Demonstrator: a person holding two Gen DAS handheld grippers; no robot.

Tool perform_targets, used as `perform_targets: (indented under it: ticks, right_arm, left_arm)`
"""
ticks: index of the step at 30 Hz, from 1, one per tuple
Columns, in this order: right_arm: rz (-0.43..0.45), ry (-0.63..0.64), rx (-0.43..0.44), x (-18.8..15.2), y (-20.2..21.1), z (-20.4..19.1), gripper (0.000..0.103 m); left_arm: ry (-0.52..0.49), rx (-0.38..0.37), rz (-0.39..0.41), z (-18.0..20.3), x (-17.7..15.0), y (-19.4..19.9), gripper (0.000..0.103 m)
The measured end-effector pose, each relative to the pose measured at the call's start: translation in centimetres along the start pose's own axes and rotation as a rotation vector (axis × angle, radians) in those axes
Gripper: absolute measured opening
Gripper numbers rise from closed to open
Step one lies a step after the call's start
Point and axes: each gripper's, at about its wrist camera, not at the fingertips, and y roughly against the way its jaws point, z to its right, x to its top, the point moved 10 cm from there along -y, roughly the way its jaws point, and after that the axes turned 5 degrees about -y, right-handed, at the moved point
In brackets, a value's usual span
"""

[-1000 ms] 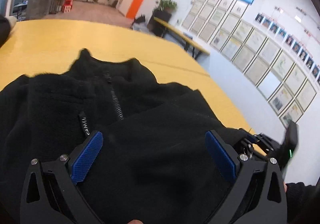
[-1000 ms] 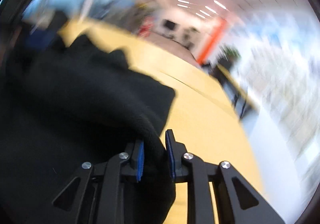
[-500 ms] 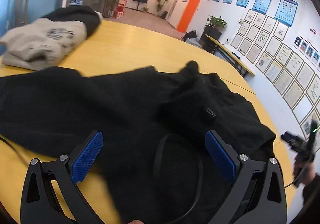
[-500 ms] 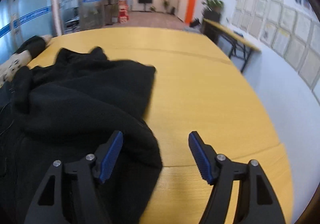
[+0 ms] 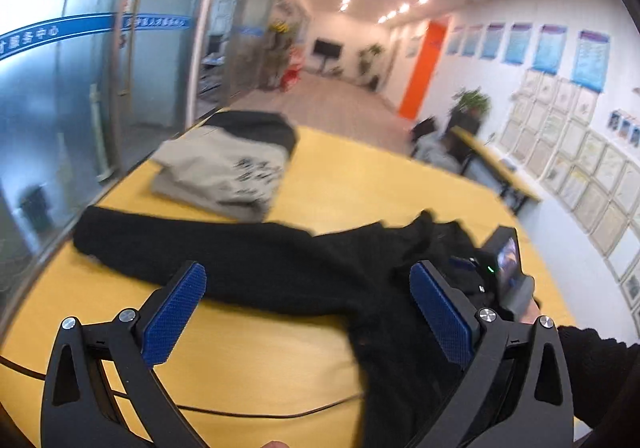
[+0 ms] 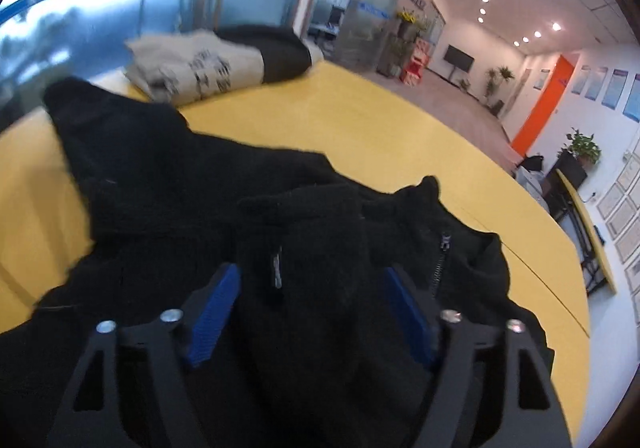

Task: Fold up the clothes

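A black fleece zip jacket (image 5: pixel 304 268) lies on the yellow table (image 5: pixel 380 184), one sleeve (image 5: pixel 168 240) stretched out to the left. My left gripper (image 5: pixel 308 304) hangs open above that sleeve, nothing between its blue pads. In the right wrist view the jacket (image 6: pixel 320 232) fills the foreground, its collar and zip (image 6: pixel 440 252) to the right. My right gripper (image 6: pixel 316 312) stands open over a folded flap of the fleece, which bulges between the fingers without being clamped. The right-hand tool (image 5: pixel 508 268) and a dark sleeve show at the right of the left wrist view.
A folded grey printed garment (image 5: pixel 228 168) on a black one (image 5: pixel 260 124) sits at the table's far left corner, by a glass wall (image 5: pixel 60 88). A thin black cable (image 5: pixel 260 412) crosses the near table edge. Another table (image 5: pixel 496 164) stands by the right wall.
The right gripper let go of the fleece edge and opened, then swung left over the jacket. The left gripper, open throughout, panned left toward the outstretched sleeve.
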Motion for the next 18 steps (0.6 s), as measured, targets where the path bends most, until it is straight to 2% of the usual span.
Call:
perform_targets:
  ticks: [1, 2, 3, 5, 6, 11, 12, 13, 16, 18]
  right_arm:
    - [-0.026, -0.013, -0.014, 0.0, -1.6, -0.1, 0.04]
    - [-0.05, -0.042, -0.013, -0.3, -2.5, 0.0, 0.031]
    - [-0.061, -0.067, -0.008, -0.8, -3.0, 0.0, 0.027]
    - [-0.015, -0.067, -0.003, -1.0, -1.3, -0.5, 0.014]
    - [0.013, -0.063, 0.0, -1.1, -0.2, -0.9, 0.012]
    - [0.263, 0.104, -0.005, 0.3, 5.8, -5.9, 0.011]
    - [0.314, 0.139, -0.006, 0.6, 7.1, -7.0, 0.011]
    - [0.3, 0.187, -0.005, 0.0, 6.6, -8.2, 0.012]
    - [0.144, 0.331, 0.009, -4.0, 2.3, -11.8, 0.014]
    - [0.121, 0.342, 0.025, -5.7, 2.4, -12.0, 0.023]
  left_arm:
    - [-0.004, 0.02, -0.018, -0.5, -0.1, 0.1, 0.103]
    - [-0.003, 0.022, -0.022, -0.7, -0.2, -0.1, 0.103]
    - [-0.002, 0.022, -0.025, -0.9, -0.3, -0.4, 0.103]
    - [0.001, 0.023, -0.031, -1.3, -0.6, -0.8, 0.103]
    - [0.005, 0.022, -0.033, -1.2, -0.8, -1.2, 0.103]
    - [0.02, 0.003, -0.025, -1.0, -1.4, -2.2, 0.103]
    - [0.008, -0.017, -0.034, 0.0, -1.4, -2.9, 0.103]
    - [-0.004, -0.039, -0.044, 1.1, -1.5, -3.7, 0.103]
    - [-0.041, -0.103, -0.073, 4.2, -1.6, -5.9, 0.103]
    - [-0.065, -0.146, -0.093, 6.3, -1.7, -7.4, 0.103]
